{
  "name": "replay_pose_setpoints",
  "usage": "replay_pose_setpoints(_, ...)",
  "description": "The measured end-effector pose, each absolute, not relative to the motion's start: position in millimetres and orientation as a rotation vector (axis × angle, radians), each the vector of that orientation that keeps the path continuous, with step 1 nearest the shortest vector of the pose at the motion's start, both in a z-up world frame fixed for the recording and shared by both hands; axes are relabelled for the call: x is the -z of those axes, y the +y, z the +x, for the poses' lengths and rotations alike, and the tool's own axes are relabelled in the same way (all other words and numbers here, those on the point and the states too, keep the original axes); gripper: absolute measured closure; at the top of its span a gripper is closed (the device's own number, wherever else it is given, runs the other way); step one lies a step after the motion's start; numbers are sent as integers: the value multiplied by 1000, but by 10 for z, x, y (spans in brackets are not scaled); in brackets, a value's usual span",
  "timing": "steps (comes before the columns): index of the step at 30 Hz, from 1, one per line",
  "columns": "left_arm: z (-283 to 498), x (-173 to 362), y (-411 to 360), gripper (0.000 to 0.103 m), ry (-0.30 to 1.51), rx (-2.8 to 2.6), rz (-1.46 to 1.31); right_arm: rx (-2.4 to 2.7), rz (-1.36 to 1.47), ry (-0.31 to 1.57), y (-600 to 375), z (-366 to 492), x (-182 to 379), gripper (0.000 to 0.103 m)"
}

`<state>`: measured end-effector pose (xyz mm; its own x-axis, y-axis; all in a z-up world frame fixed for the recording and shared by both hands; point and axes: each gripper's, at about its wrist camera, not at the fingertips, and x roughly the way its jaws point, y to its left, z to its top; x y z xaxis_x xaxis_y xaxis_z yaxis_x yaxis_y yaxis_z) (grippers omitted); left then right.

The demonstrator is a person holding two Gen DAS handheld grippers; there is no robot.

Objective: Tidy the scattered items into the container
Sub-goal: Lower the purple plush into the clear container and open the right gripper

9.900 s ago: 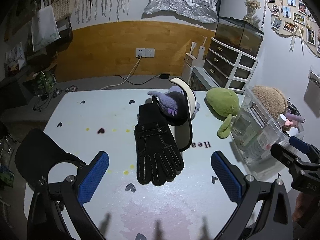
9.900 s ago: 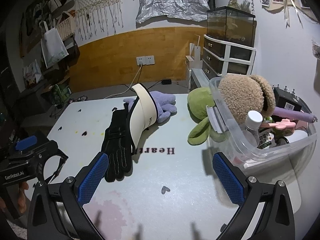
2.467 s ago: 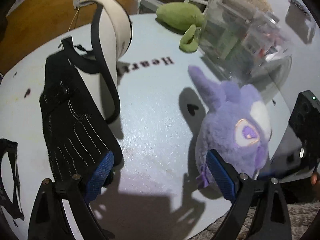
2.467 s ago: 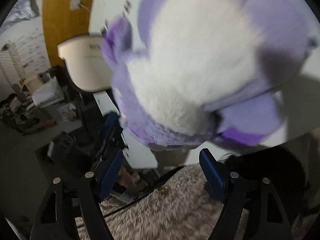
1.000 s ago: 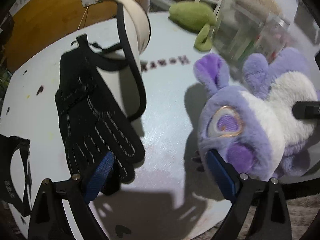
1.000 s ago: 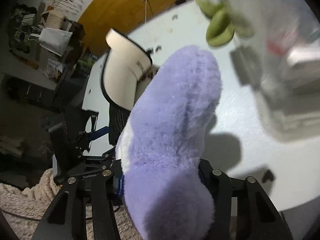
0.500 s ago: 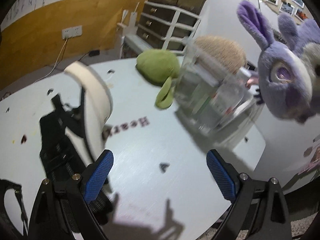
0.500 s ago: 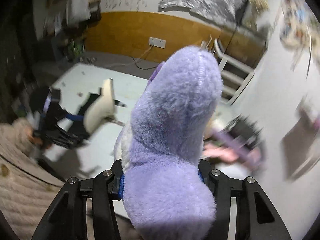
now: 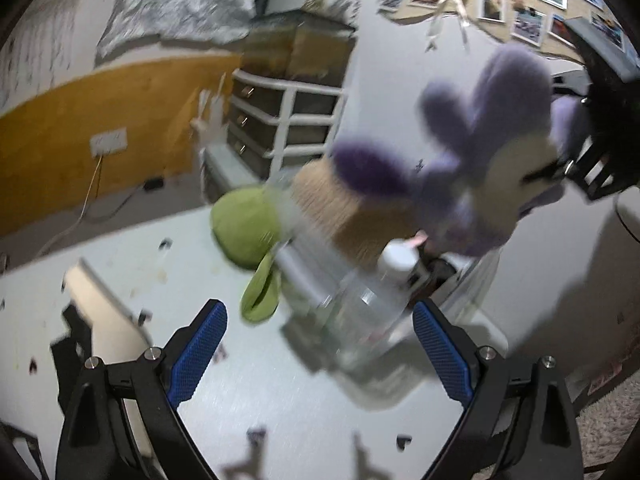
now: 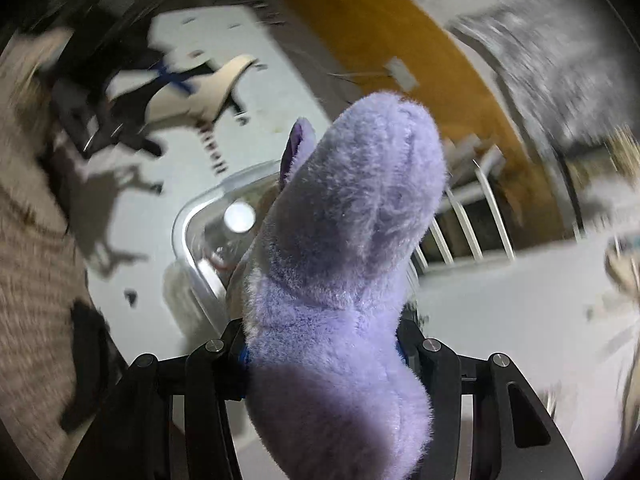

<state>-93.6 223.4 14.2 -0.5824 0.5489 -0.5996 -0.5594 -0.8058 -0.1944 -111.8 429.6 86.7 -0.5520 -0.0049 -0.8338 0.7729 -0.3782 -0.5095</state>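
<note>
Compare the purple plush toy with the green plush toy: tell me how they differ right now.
The purple plush toy hangs in the air above the clear container, clamped in the right gripper; the green plush toy lies on the table beside that container, ungripped. The purple one has white patches; the green one looks plain green. Both are soft plush, and neither is in the container yet.
</note>
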Motion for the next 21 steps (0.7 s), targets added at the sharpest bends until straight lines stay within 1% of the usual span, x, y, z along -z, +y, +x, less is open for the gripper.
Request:
replay_pose_setpoints(5, -982, -307, 2546, 8, 80, -2297, -797, 1766, 932, 1419, 4273, -1032, -710, 50)
replay_pose_setpoints(10, -958, -409, 2792, 8, 188, -2255, -705, 1653, 909, 1416, 4280, -1009, -808, 50)
replay_pose_setpoints(17, -1111, -435, 2931, 8, 212, -2218, -698, 1572, 845, 1472, 4268, -901, -695, 49)
replay_pose_setpoints(21, -1184, -378, 2976, 8, 221, -2215, -720, 1550, 783, 1587, 4204, -891, -527, 48)
